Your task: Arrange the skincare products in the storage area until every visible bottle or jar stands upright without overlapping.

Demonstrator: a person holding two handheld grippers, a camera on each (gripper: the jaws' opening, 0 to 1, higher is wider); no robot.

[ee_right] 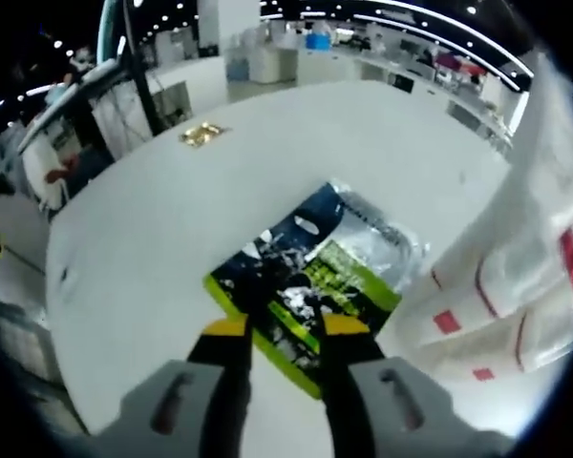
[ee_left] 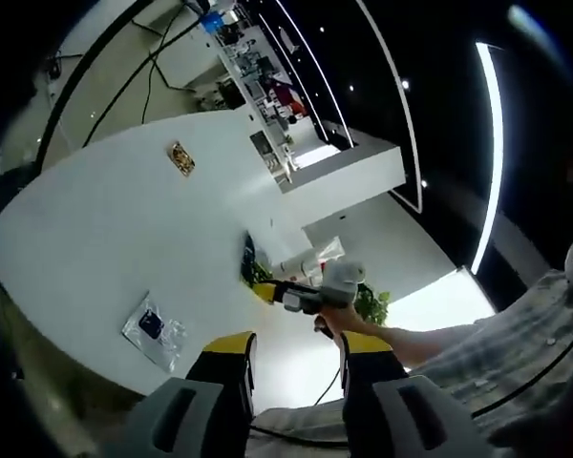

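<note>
in the left gripper view the left gripper hangs above the near edge of a wide white table, its yellow-tipped jaws spread with nothing between them. most of the tabletop is bare and open. a small clear packet lies close to the near edge, and a little gold item sits far out toward the middle, well apart from it. the right gripper reaches in from the right, held by a hand, over the table's far corner.

in the right gripper view the right gripper has its jaws parted just over a dark and green pouch lying flat near the table's edge. a white bag with red marks stands just beside it on the right. the gold item lies far off. no bottle or jar can be made out.
</note>
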